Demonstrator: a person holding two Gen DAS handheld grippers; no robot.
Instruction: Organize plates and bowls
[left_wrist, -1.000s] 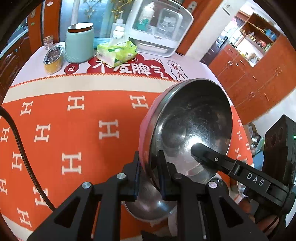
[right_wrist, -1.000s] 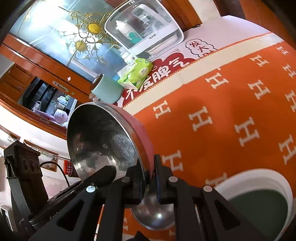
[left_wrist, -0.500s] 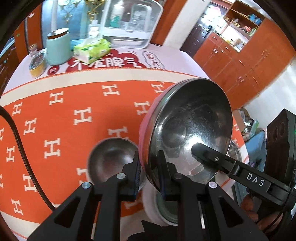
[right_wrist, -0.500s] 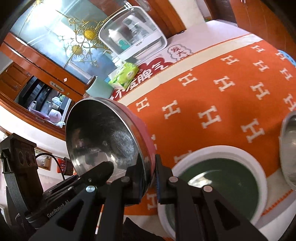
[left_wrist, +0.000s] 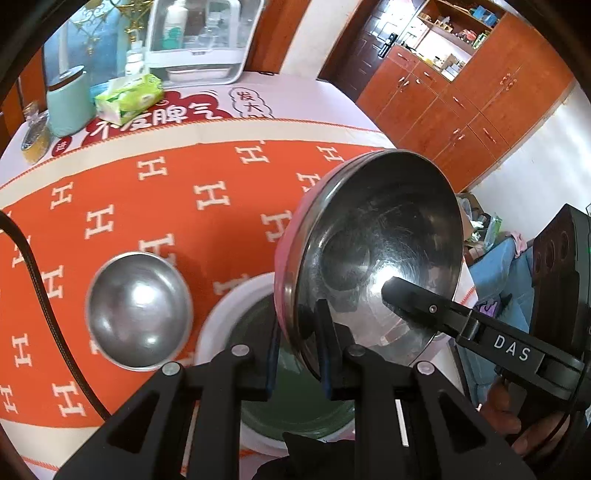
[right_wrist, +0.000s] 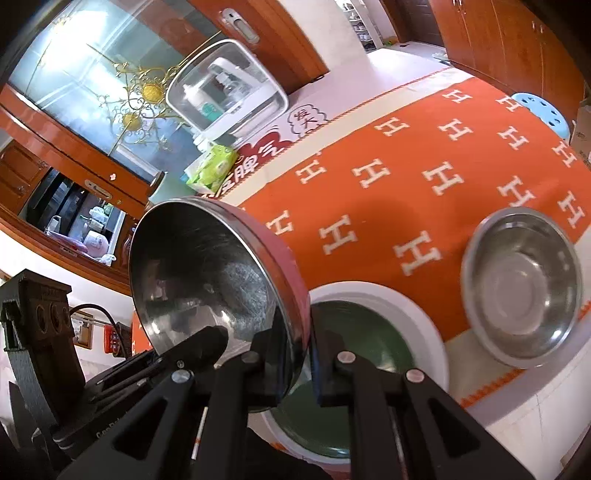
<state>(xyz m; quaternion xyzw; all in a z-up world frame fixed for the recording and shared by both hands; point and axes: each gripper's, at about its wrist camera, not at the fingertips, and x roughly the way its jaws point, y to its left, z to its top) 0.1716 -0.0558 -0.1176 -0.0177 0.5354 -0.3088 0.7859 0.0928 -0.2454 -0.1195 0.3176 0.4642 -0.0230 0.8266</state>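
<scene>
Steel-lined bowl — pink outside, tilted, scuffed, shiny within.

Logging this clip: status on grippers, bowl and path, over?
Left gripper and right gripper both shut on pink-sided steel bowl rim, bowl tilted, airborne. Green plate directly below. Small steel bowl beside, clear.

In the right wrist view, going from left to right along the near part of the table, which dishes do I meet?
Pink-sided steel bowl held up in the tools → green plate with a white rim on the cloth → empty steel bowl.
</scene>
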